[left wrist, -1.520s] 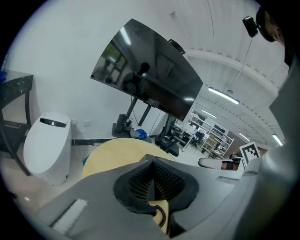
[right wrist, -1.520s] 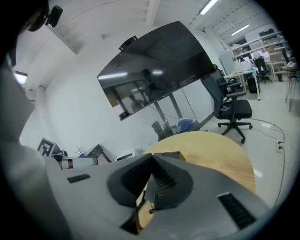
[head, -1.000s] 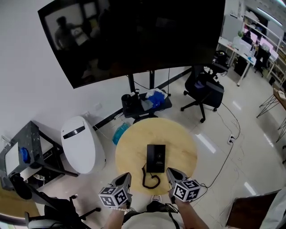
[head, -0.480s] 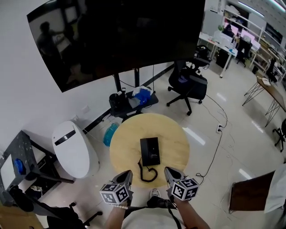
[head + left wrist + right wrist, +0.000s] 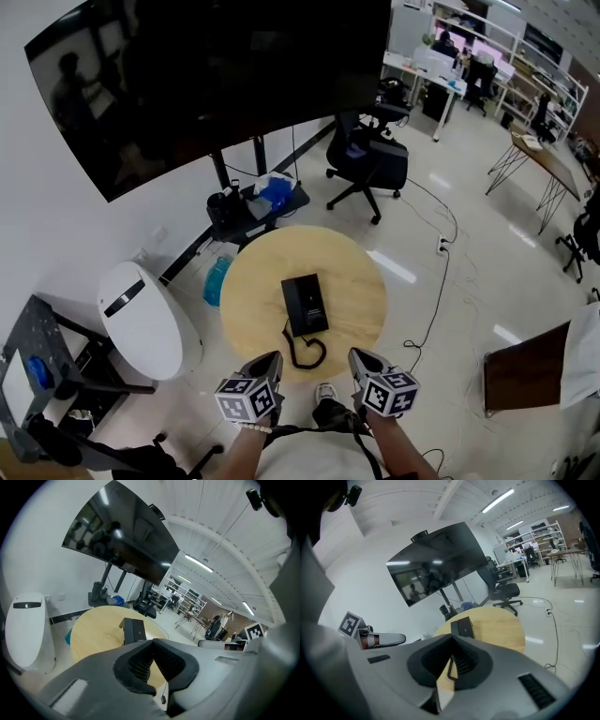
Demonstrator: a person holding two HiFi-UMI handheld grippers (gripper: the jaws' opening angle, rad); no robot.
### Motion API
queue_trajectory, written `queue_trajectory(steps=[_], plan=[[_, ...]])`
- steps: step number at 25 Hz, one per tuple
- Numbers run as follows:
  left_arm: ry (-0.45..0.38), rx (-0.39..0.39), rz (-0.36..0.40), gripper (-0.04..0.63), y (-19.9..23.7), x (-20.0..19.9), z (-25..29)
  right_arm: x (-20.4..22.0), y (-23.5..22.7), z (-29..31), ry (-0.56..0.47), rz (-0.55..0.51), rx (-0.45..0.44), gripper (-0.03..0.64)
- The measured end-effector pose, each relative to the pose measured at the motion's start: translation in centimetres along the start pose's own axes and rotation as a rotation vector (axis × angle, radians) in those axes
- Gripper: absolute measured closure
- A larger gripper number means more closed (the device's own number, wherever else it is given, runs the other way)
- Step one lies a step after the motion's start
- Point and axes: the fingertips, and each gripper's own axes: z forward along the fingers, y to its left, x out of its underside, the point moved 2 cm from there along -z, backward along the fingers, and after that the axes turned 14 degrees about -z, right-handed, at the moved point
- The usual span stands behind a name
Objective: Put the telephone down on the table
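While the head view looks steeply down, the telephone (image 5: 305, 306) lies flat at the centre of the round wooden table (image 5: 356, 286) in the middle of the frame, with its coiled cord (image 5: 307, 353) looped on the tabletop at the near edge. The left gripper (image 5: 272, 357) and the right gripper (image 5: 355, 354) sit at the lower centre of the frame, side by side and just short of the table's near edge; neither touches the telephone. A large dark screen (image 5: 216, 75) fills the upper left, a white rounded unit (image 5: 145, 319) stands on the floor at the left, and an office chair (image 5: 370, 161) stands above the table in the frame. In the left gripper view, the left gripper (image 5: 152, 642) has its jaws closed together with nothing between them; the telephone (image 5: 133, 631) rests on the table (image 5: 93, 630) beyond the jaw tips, at the frame centre. In the right gripper view, the right gripper (image 5: 452, 637) likewise has its jaws together and empty; the telephone (image 5: 462, 626) lies on the table (image 5: 499, 627) just above the tips, and the cord (image 5: 451, 667) shows through the gap below them.
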Motion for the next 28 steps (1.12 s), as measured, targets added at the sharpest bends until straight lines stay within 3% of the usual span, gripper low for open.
queue_trajectory(steps=[9, 28], plan=[[0.039, 0.029, 0.019, 0.592, 0.0, -0.1, -0.6, 0.6, 2.0, -0.5, 0.008, 0.007, 0.025, 0.615], [0.037, 0.078, 0.038, 0.592, -0.8, -0.6, -0.8, -0.4, 3.1, -1.3, -0.024, -0.02, 0.049, 0.614]])
